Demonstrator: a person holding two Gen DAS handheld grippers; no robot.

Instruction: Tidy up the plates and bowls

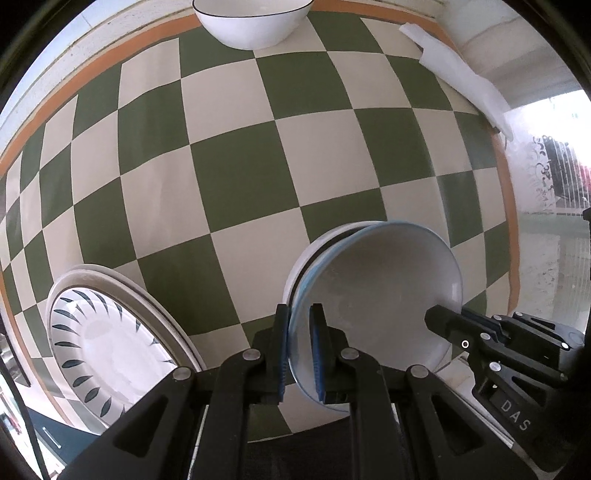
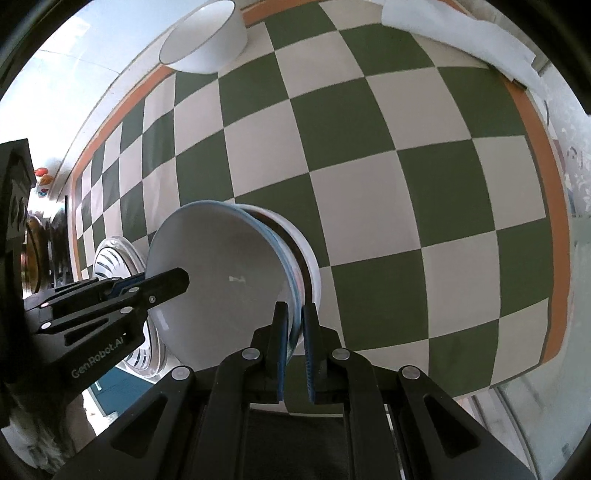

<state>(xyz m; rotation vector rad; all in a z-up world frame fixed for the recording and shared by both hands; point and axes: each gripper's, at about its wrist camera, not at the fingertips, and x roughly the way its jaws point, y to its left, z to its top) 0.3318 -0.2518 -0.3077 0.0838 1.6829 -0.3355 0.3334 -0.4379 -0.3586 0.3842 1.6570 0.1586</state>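
A pale plate with a blue rim (image 1: 376, 295) (image 2: 221, 277) hangs tilted just above the green-and-cream checked cloth (image 1: 236, 177). My left gripper (image 1: 299, 310) is shut on its near-left rim; in the right wrist view it (image 2: 173, 282) comes in from the left. My right gripper (image 2: 295, 306) is shut on the opposite rim and shows at the right (image 1: 443, 323). Right behind the plate lies a white dish with a dark band (image 1: 314, 251) (image 2: 308, 254), mostly hidden. A white plate with dark leaf marks (image 1: 103, 332) (image 2: 110, 258) lies to the left.
A white bowl with a thin dark rim (image 1: 251, 22) (image 2: 207, 40) stands at the far edge of the cloth. A folded white paper (image 1: 461, 74) (image 2: 461, 29) lies at the far right corner. The cloth's orange border (image 2: 546, 221) marks the table edge.
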